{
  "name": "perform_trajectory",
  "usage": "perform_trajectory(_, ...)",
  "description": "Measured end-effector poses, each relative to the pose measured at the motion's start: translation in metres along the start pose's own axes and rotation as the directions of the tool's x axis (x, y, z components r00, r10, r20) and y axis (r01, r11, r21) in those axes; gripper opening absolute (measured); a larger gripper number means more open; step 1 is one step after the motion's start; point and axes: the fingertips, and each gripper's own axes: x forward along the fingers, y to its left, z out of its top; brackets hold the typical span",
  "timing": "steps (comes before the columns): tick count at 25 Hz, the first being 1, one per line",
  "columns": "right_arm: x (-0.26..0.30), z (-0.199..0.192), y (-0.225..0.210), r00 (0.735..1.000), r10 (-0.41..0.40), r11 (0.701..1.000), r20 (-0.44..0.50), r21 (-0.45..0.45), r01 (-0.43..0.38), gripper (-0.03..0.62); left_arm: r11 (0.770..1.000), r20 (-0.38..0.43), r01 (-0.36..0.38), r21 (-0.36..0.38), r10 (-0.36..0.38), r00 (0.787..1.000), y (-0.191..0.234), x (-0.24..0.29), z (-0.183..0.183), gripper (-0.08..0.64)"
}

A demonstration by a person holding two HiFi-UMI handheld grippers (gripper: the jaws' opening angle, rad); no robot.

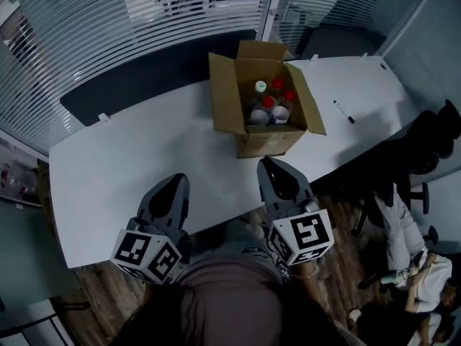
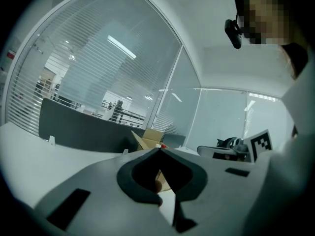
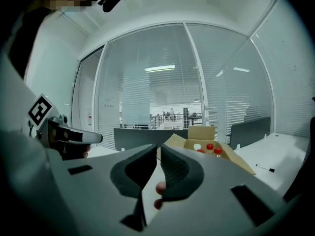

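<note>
The carton (image 3: 202, 132) hides the bottles (image 3: 209, 147) below their caps

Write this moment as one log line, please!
left hand-held gripper: shut, empty | right hand-held gripper: shut, empty | both above table, short of open box | bottles upright in box
</note>
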Motion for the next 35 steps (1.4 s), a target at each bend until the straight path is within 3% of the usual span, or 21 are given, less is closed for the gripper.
perform_trajectory(12, 0.044, 0.004, -0.063, 0.999, 0.035, 0.998, -0.028, -0.053, -0.036, 0.029, 0.999, 0.016, -0.039, -0.007, 0.040, 0.999, 0.003, 0.063, 0.010, 0.008)
perform_trajectory(22, 0.082, 0.004, -0.094, 0.996, 0.068, 0.993, -0.061, -0.088, -0.073, 0.082, 0.996, 0.011, -0.084, -0.016, 0.085, 0.996, 0.009, 0.092, 0.011, 0.008)
perform_trajectory(35, 0.130, -0.018, -0.123, 0.979, 0.087, 0.986, -0.184, -0.123, -0.111, 0.133, 0.989, 0.002, -0.148, -0.032, 0.148, 0.989, 0.027, 0.113, 0.014, 0.008)
